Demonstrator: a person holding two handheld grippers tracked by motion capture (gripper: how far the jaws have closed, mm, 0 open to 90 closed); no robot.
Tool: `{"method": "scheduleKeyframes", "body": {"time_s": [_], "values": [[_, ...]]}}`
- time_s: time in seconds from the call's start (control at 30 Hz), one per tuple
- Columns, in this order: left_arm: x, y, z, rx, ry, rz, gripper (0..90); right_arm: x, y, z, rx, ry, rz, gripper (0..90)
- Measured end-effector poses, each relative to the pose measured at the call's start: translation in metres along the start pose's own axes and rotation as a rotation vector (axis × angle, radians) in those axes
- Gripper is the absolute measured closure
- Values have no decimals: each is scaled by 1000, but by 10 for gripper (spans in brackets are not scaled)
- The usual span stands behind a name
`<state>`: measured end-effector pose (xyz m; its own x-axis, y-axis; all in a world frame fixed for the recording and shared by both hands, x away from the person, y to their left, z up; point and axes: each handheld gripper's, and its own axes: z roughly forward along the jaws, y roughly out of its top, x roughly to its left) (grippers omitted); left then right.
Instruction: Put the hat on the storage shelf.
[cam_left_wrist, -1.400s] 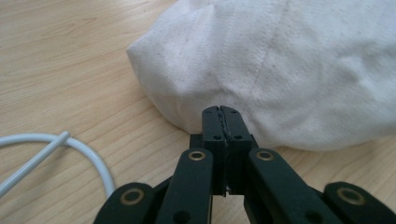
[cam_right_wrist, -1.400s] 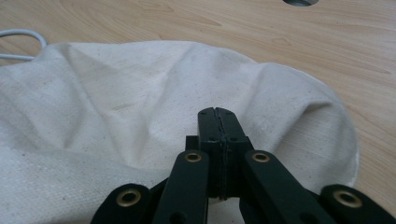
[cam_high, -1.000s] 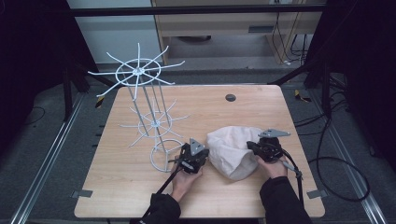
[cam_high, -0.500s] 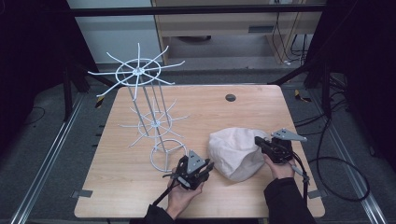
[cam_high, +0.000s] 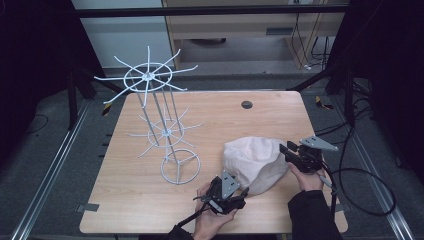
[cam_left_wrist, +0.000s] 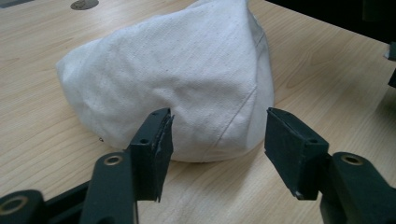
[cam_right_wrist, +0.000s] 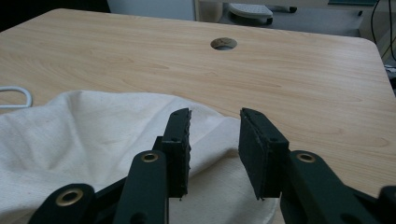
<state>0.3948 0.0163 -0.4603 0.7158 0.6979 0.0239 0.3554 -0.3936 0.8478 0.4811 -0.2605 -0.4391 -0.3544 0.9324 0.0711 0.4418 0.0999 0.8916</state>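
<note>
High view: a cream cloth cap (cam_high: 252, 162) lies slumped on the wooden table (cam_high: 150, 200), toward its near right part, well to the right of the white wire rack (cam_high: 165, 135) and nearer the person than the round cable hole (cam_high: 246, 104). The left tool (cam_high: 239, 192) sits at the cap's near-left edge, its tips aimed up and right at the cloth; the right tool (cam_high: 286, 151) sits at the cap's right edge, aimed left into it. Both are close to the cap, one on each flank, so neither hand is clearly the nearer.

Left gripper view: the left tool (cam_left_wrist: 217, 135) is spread wide, nothing between its jaws. The cap (cam_left_wrist: 177, 79) rises straight ahead as a mound, its seamed lower edge just beyond the jaw tips; it is apart from them, not touched.

Right gripper view: the right tool (cam_right_wrist: 214, 140) is spread, though less widely, and holds nothing. The cap (cam_right_wrist: 88, 130) lies ahead and to the left under the left jaw, its soft edge running beneath the gap; the cable hole (cam_right_wrist: 223, 44) lies far beyond.

Compared with a second ago, the left tool has drawn back from the cap toward the near table edge, and the right tool has slid out to the cap's right side. The cap has spread out a little flatter.
</note>
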Motion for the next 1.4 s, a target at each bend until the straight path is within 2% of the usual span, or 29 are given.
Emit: {"method": "scheduleKeyframes", "body": {"time_s": [0.07,0.17,0.3,0.4,0.47,0.6,0.7,0.77,0.93,0.97,1.13,1.23,1.33,1.4], "values": [[-3,1,2,10,-7,-10,379,-3,-1,0,1,-1,2,612],[-8,2,8,19,5,-2,372,-7,-3,0,12,-18,0,606],[-9,2,18,40,29,-2,418,-12,-8,4,48,-33,-21,591],[-8,1,21,38,35,-16,507,-16,-15,10,80,-40,-38,564],[-6,2,20,29,23,-41,580,-18,-19,15,100,-35,-40,547],[-2,3,20,41,1,-55,711,-21,-25,22,127,-29,-38,544],[1,3,21,48,5,-52,806,-22,-27,25,139,-13,-21,605],[2,2,21,47,2,-61,853,-23,-29,26,151,-13,-34,673],[8,2,23,46,18,-76,885,-22,-31,28,210,-17,-45,888],[10,2,22,46,22,-77,888,-21,-31,27,214,-18,-43,900],[17,2,17,30,36,-82,891,-20,-28,23,195,-18,-38,900],[23,0,14,38,28,-67,891,-20,-25,18,139,-10,-32,898],[29,-2,10,38,34,-58,891,-18,-22,15,98,45,-26,757],[34,-2,8,41,36,-52,890,-15,-23,16,95,66,-52,678]]}}
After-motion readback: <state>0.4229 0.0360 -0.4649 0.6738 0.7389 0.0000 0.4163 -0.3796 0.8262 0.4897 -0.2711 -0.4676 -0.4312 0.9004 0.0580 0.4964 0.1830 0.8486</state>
